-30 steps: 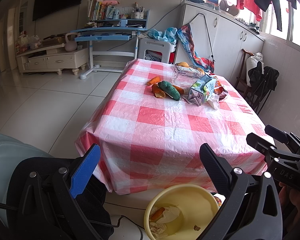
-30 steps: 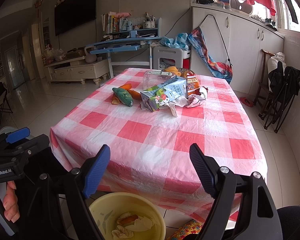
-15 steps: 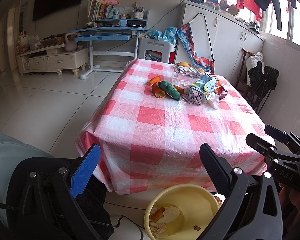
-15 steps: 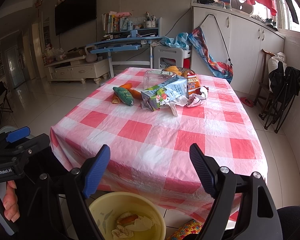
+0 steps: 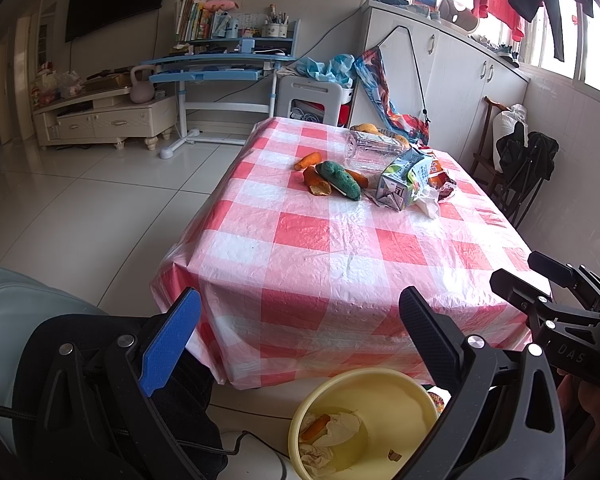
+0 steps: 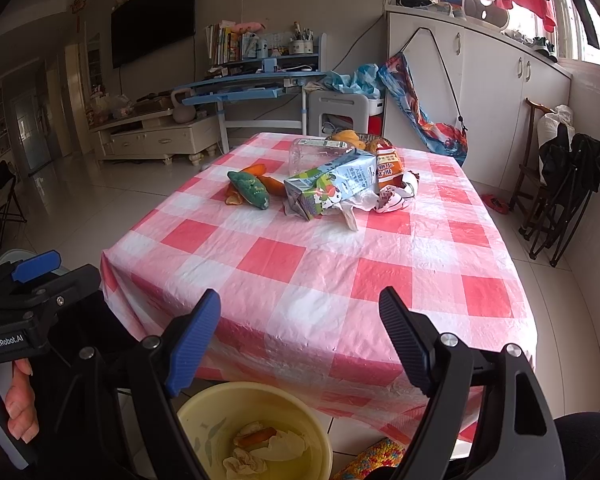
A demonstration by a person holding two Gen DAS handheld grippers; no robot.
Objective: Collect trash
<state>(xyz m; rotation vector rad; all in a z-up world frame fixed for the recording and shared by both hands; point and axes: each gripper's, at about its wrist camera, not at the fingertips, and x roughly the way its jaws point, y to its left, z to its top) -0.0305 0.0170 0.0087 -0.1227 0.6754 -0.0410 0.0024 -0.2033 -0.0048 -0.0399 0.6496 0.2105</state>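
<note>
Trash sits in a loose cluster at the far half of the tabletop (image 6: 380, 276), which carries a red-and-white checked cloth. We see a drink carton (image 6: 330, 188) lying on its side, crumpled white tissue (image 6: 354, 204) touching its near end, and a snack wrapper (image 6: 396, 196) just beside it. A clear plastic bottle (image 5: 374, 152) lies behind the carton. Orange peels (image 5: 318, 186) and a green plush piece (image 5: 340, 180) lie left of the carton.

A yellow bin (image 5: 364, 424) stands on the floor at the near table edge and holds tissue and a peel.

Our left gripper (image 5: 300, 340) hangs above the bin, jaws apart and empty. Our right gripper (image 6: 300, 336) does likewise, jaws wide apart.
</note>
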